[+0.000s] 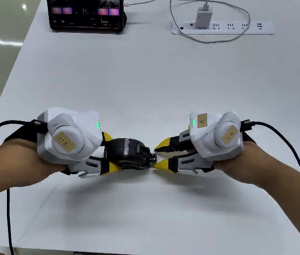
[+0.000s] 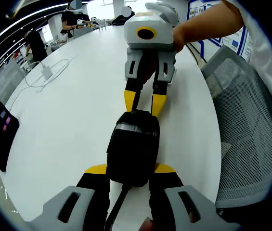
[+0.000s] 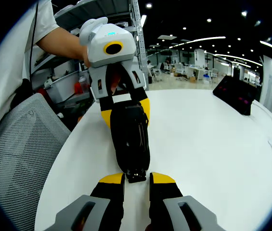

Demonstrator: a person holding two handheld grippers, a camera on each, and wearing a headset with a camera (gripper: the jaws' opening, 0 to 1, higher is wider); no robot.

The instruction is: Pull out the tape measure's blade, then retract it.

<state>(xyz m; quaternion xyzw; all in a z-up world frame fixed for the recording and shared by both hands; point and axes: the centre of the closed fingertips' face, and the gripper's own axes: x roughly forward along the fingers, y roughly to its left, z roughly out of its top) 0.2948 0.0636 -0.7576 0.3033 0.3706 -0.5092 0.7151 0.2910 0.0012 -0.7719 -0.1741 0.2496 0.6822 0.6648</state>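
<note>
While the black tape measure (image 1: 130, 153) is held low over the near part of the white table (image 1: 155, 85), its body is clamped between the yellow-tipped jaws of the left gripper (image 1: 110, 153). Its front end is closely flanked by the narrowly set jaws of the right gripper (image 1: 161, 154), which is pointed straight at the left one; whether that end is actually pinched cannot be told. A power strip (image 1: 221, 26) and a dark screen (image 1: 86, 15) are seen at the far edge.
</note>
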